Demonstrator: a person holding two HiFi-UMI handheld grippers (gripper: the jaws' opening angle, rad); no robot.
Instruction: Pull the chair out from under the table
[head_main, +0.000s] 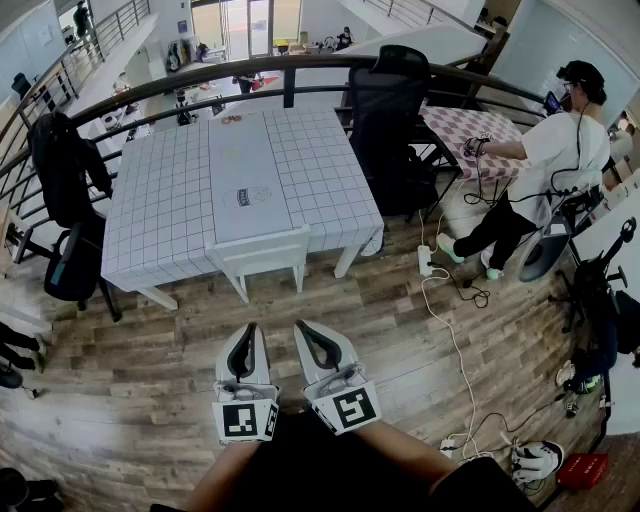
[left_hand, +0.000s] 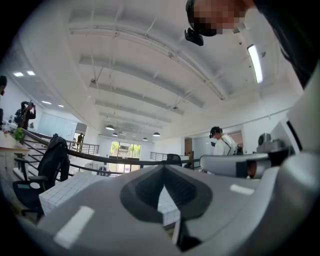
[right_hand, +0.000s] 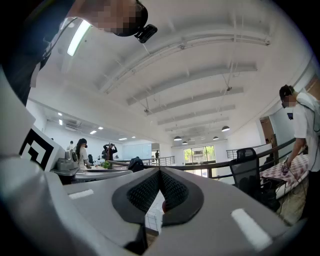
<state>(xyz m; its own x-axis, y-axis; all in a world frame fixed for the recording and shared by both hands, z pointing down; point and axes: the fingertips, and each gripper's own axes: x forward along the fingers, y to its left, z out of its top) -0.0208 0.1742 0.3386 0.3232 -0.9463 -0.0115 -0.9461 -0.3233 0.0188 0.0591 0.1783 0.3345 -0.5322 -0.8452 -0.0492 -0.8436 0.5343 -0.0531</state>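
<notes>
Table (head_main: 160, 210): white cloth cover, grid-printed, matt. Chair (head_main: 262, 250): white, smooth, matt; plastic or painted wood, cannot tell. Floor (head_main: 400, 330): grey-brown wood planks, visible grain, low sheen. Railing (head_main: 200, 73): dark metal tube, slight gloss. Left gripper (head_main: 247, 340), right gripper (head_main: 312, 340): smooth white plastic shells; pads (right_hand: 145, 192) black, finely ribbed, matt.

Table (head_main: 160, 210): white grid cloth, grey centre strip (head_main: 245, 180). Wood floor (head_main: 150, 380): white chair (head_main: 262, 255) at table's 6 o'clock, power strip (head_main: 424, 262) at 4 o'clock.

Wood plank floor (head_main: 150, 400); black railing (head_main: 310, 63); white beamed ceiling (left_hand: 150, 75); bright far windows (left_hand: 127, 149).
</notes>
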